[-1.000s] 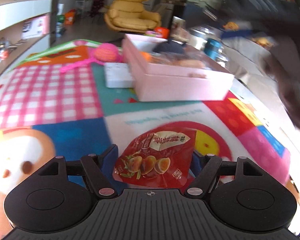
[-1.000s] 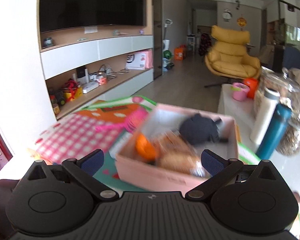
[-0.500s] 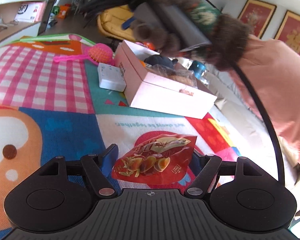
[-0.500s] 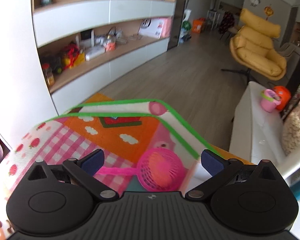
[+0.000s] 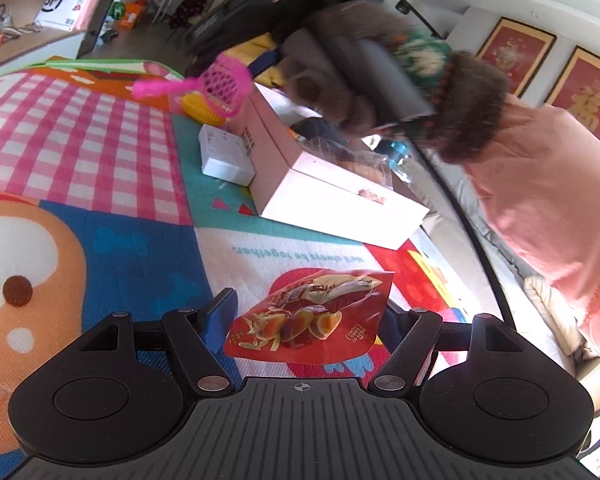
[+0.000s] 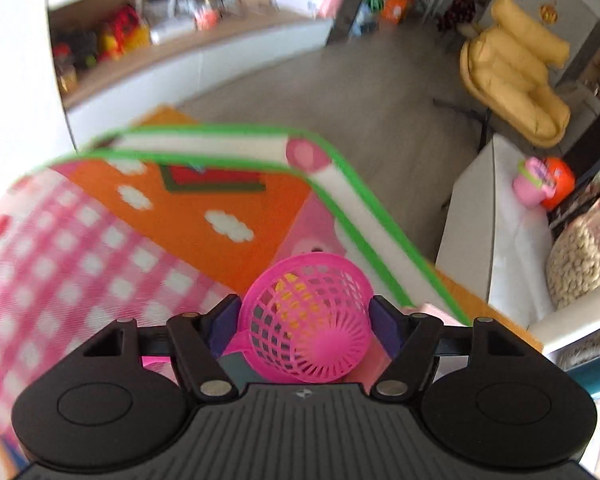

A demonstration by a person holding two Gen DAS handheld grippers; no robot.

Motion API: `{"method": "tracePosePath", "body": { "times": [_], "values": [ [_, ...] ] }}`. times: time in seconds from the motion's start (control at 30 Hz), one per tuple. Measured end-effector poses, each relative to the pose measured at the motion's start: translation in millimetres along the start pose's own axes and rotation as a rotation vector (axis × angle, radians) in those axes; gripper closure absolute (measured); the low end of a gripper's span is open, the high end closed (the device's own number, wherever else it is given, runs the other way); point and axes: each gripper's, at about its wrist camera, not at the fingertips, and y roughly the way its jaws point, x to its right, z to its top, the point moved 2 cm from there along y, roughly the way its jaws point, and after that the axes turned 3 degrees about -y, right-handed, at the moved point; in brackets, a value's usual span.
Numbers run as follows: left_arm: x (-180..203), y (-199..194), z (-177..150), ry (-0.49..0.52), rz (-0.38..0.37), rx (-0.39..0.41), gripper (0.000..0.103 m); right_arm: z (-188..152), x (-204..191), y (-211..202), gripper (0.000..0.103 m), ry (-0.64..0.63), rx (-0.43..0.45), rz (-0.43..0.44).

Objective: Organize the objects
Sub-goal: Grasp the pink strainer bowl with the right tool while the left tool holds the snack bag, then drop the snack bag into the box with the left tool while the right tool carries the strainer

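With my right tongs (image 6: 304, 320) clenched on the pink scoop (image 6: 308, 320), lifted off the mat (image 5: 100, 140), and my left tongs (image 5: 304, 316) grasping the red snack bag (image 5: 312, 316), I should carry both level to the pink box (image 5: 332, 196) at twelve o'clock before releasing.

Between the left gripper's (image 5: 306, 316) blue pads (image 5: 220, 314) lay a red packet (image 5: 312, 320) printed with yellow-brown food. Ahead of it sat a pale pink box (image 5: 332, 196) and a white block (image 5: 226, 154). The mat (image 5: 80, 140) showed pink-and-white checks, blue, orange (green-edged). The right gripper (image 6: 306, 320) framed a hot-pink mesh scoop (image 6: 308, 320).
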Motion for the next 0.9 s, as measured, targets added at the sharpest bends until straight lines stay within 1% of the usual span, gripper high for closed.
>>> {"method": "tracePosePath", "body": {
  "times": [0.07,0.17,0.27,0.33,0.43,0.57,0.67,0.73,0.8,0.87,0.9],
  "values": [
    [4,1,0,0.018,0.018,-0.004,0.027,-9,3,-36,0.033,0.010,0.067,0.037],
    [9,2,-1,0.040,0.046,-0.012,0.027,-34,6,-86,0.033,-0.002,0.151,0.049],
    [13,2,-1,0.061,0.073,-0.022,0.027,-68,14,-127,0.033,-0.016,0.186,0.049],
    [16,2,-2,0.082,0.092,-0.030,0.027,-95,22,-150,0.033,-0.051,0.204,0.038],
    [21,3,-4,0.118,0.119,-0.045,0.027,-144,30,-175,0.032,-0.115,0.193,0.015],
    [25,5,-1,0.122,0.151,-0.058,0.027,-207,29,-181,0.032,-0.224,0.109,0.010],
    [30,10,1,0.116,0.167,-0.073,0.027,-246,14,-168,0.032,-0.308,0.037,0.035],
    [38,13,1,0.130,0.172,-0.086,0.027,-266,-1,-158,0.033,-0.361,0.024,0.061],
    [45,16,0,0.158,0.175,-0.097,0.027,-278,-12,-152,0.027,-0.375,0.026,0.089],
    [52,18,-3,0.195,0.183,-0.103,0.027,-283,-13,-152,0.014,-0.331,0.062,0.065],
    [55,19,-4,0.214,0.192,-0.104,0.027,-284,-10,-152,0.010,-0.292,0.062,0.068]
  ]
}}
